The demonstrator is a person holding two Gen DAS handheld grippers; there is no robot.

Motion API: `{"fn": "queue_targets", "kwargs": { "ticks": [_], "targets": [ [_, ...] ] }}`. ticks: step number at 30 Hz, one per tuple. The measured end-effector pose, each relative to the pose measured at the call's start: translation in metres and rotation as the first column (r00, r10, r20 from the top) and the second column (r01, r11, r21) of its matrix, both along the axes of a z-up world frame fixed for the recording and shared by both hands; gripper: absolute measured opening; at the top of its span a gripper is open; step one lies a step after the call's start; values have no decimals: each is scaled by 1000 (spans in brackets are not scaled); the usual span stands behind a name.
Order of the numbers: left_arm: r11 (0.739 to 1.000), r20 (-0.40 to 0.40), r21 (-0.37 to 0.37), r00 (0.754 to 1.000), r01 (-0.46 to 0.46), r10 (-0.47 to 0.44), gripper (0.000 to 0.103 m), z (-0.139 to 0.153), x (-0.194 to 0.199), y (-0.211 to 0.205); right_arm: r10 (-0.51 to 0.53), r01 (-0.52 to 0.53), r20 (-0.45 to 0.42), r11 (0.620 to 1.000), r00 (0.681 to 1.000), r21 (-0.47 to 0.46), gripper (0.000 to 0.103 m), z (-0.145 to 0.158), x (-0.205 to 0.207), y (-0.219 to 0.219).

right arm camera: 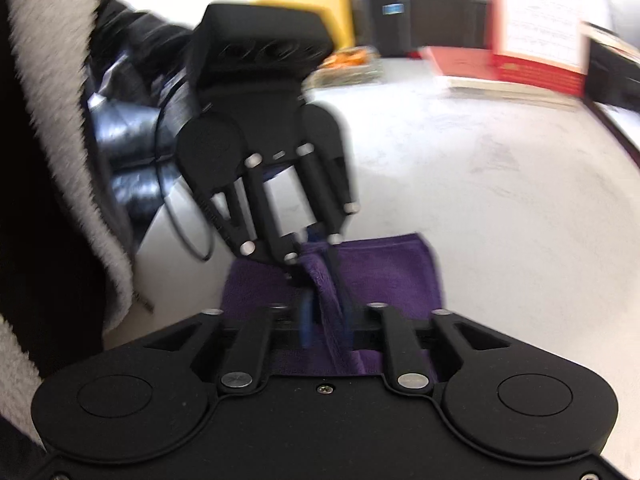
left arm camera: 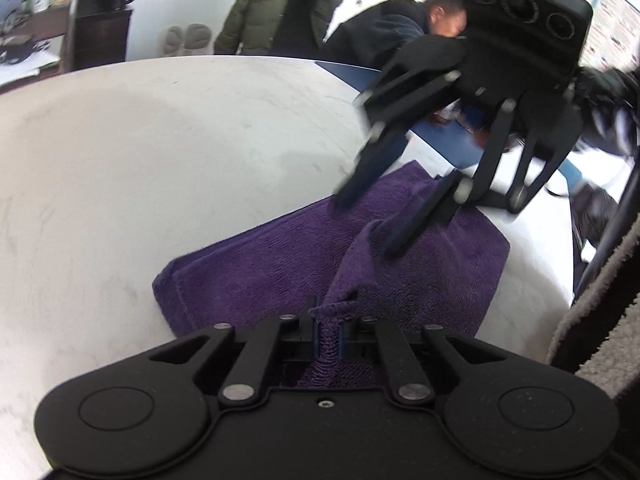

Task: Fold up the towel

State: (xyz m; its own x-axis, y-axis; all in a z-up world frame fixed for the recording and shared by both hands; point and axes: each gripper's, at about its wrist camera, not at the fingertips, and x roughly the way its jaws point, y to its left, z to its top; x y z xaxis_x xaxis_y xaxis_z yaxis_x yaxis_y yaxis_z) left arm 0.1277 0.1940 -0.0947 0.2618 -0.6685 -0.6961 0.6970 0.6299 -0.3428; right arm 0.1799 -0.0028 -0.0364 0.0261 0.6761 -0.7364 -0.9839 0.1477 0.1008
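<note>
Left hand-held gripper (left arm camera: 329,330) was clenched on a raised pinch of the purple towel (left arm camera: 280,256), which lay folded on the white tabletop (left arm camera: 160,140) near its right edge. Right hand-held gripper (left arm camera: 376,220) stood released, fingers (left arm camera: 356,184) apart, a towel ridge between them, frame blurred.

Fuzzy purple terry-cloth towel (left arm camera: 420,256)
</note>
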Motion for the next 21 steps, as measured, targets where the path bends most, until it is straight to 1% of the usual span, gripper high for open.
{"fn": "queue_targets", "kwargs": {
  "ticks": [1,2,3,4,5,6,8,11,13,14,17,19,21],
  "targets": [
    [1000,-1,-3,1000,-8,8,7,-1,-2,1,-54,54,-9,998,999,15,33,4,1,-11],
    [1000,-2,-5,1000,-19,19,7,-2,-4,2,-149,150,-31,988,988,38,36,9,2,-32],
    [1000,-3,-5,1000,-26,26,7,-3,-3,1,-209,212,-48,976,977,46,37,11,3,-45],
    [1000,-3,-1,1000,-30,30,7,-3,-1,-1,-299,302,-68,952,952,51,37,13,2,-66],
    [999,-4,3,999,-34,34,7,-4,-1,-1,-392,397,-88,917,916,46,37,13,-2,-91],
    [999,-3,11,999,-39,39,7,-5,-1,-2,-438,443,-98,896,894,39,37,12,-5,-105],
    [999,-2,24,999,-44,44,7,-4,-1,-3,-574,579,-115,815,811,10,37,6,-19,-145],
    [998,-1,48,999,-50,50,7,-2,3,-10,-685,687,-122,726,719,-31,37,-9,-35,-177],
    [996,-2,67,998,-57,57,7,0,3,-12,-717,719,-127,694,685,-36,37,-19,-42,-185],
    [995,-2,77,998,-61,62,7,0,3,-13,-732,734,-124,678,669,-39,37,-25,-44,-188],
    [992,1,98,997,-78,78,7,1,3,-18,-758,762,-110,647,642,-13,37,-37,-49,-194],
    [989,-5,103,995,-103,104,8,1,2,-22,-759,764,-105,645,643,12,37,-45,-48,-199],
    [987,-5,109,993,-117,118,8,1,1,-24,-744,751,-116,659,658,36,37,-48,-46,-203]
  ]
}}
